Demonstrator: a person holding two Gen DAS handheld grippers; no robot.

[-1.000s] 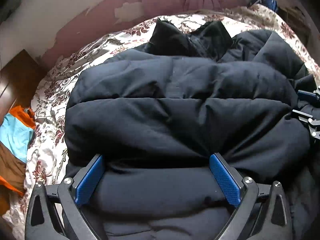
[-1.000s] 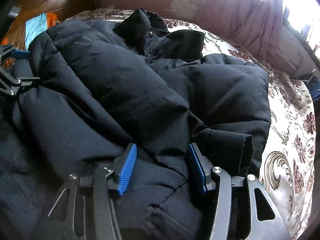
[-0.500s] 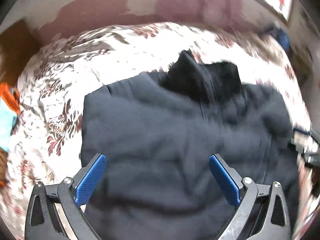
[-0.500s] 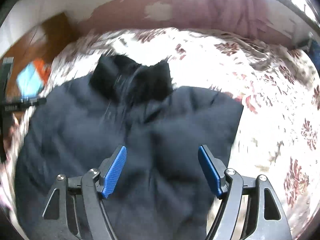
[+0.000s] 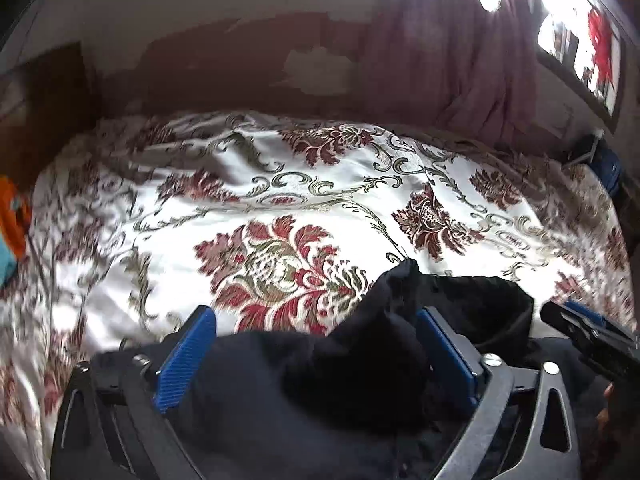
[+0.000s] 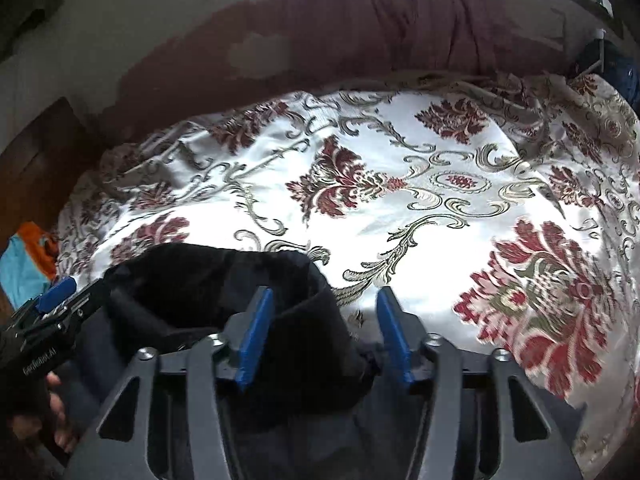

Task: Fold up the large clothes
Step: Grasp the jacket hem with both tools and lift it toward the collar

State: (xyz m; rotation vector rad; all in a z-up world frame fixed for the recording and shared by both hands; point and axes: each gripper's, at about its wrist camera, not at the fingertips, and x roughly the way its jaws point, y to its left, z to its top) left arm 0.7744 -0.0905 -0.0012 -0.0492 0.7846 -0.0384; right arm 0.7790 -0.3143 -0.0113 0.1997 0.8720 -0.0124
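**Ana:** Left wrist view first: what do the fingers show?

**Ben:** The left gripper has its blue pads spread wide, and they are closing a little. The black jacket lies between and under them, but neither pad presses on it.

**Ana:** And the right one?

**Ben:** The right gripper stands about half spread, its jaws closing. Its blue pads sit apart; the jacket's dark collar reaches the left pad, and I cannot tell whether it touches. Nothing is pinched.

**Ana:** Where is the jacket overall?

**Ben:** Bunched at the near edge of the bed, low in both views, its collar standing up toward the open bedspread.

**Ana:** Beyond that?

**Ben:** The floral cover stretches to a reddish wall with peeling patches, and a mauve curtain hangs by a bright window. Orange and blue cloth lies off the bed's left side. Each gripper shows at the edge of the other's view, with a hand behind the left one.
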